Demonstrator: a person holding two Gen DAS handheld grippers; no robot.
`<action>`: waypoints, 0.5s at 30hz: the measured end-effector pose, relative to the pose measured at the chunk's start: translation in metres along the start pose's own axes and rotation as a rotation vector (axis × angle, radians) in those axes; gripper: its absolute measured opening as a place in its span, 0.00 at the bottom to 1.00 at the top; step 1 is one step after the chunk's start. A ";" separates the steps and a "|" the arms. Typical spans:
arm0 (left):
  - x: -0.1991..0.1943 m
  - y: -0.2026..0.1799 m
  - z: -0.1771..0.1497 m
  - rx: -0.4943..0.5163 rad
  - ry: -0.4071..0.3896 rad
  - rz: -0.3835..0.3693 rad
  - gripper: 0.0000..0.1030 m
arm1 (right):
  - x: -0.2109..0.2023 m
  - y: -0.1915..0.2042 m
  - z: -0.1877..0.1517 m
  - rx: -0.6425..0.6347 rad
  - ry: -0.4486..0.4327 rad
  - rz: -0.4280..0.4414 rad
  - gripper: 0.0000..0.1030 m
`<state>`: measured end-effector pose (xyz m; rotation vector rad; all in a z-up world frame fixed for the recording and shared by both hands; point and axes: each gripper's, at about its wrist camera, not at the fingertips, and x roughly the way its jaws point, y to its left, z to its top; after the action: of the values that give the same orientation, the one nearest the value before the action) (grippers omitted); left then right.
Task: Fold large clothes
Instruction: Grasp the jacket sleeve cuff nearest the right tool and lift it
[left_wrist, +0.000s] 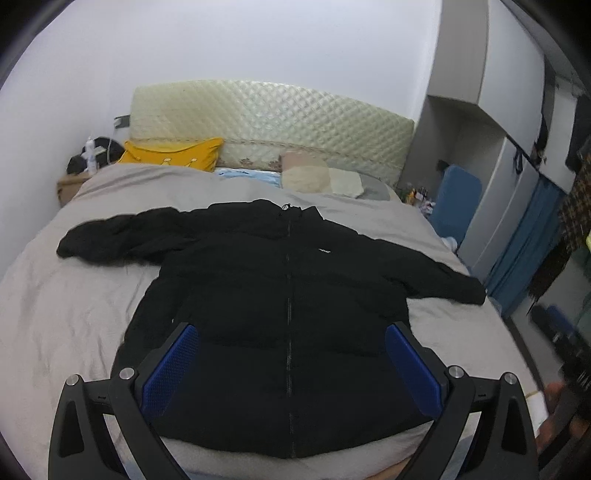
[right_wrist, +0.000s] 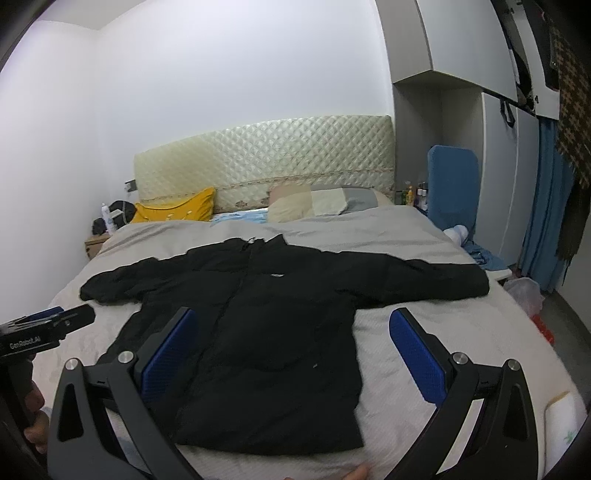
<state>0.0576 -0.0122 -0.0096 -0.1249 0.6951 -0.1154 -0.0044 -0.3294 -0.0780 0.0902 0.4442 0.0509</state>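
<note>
The jacket (left_wrist: 280, 310) is spread flat on the bed (left_wrist: 74, 317), sleeves at nine and three o'clock. Pillows (left_wrist: 317, 177) are set behind it at twelve o'clock, against the headboard (left_wrist: 273, 118).

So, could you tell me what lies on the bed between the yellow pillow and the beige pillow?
A light blue cloth lies between the yellow pillow and beige pillow, shown in both wrist views.

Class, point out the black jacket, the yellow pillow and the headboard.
jacket (left_wrist: 258, 295): left wrist view, on its chest left of the zipper.
yellow pillow (left_wrist: 173, 155): left wrist view, on its middle.
headboard (right_wrist: 266, 155): right wrist view, on its quilted face.
</note>
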 end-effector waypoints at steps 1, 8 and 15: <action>0.003 0.001 0.002 0.012 0.000 0.019 0.99 | 0.003 -0.006 0.004 0.007 -0.010 0.011 1.00; 0.036 0.008 0.028 0.077 -0.045 0.092 0.99 | 0.039 -0.038 0.027 0.067 -0.021 -0.038 1.00; 0.069 0.013 0.056 0.075 -0.099 0.022 0.99 | 0.098 -0.063 0.048 0.104 -0.023 -0.064 1.00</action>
<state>0.1474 -0.0053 -0.0120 -0.0510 0.5921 -0.1134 0.1067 -0.3891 -0.0830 0.1784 0.4268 -0.0359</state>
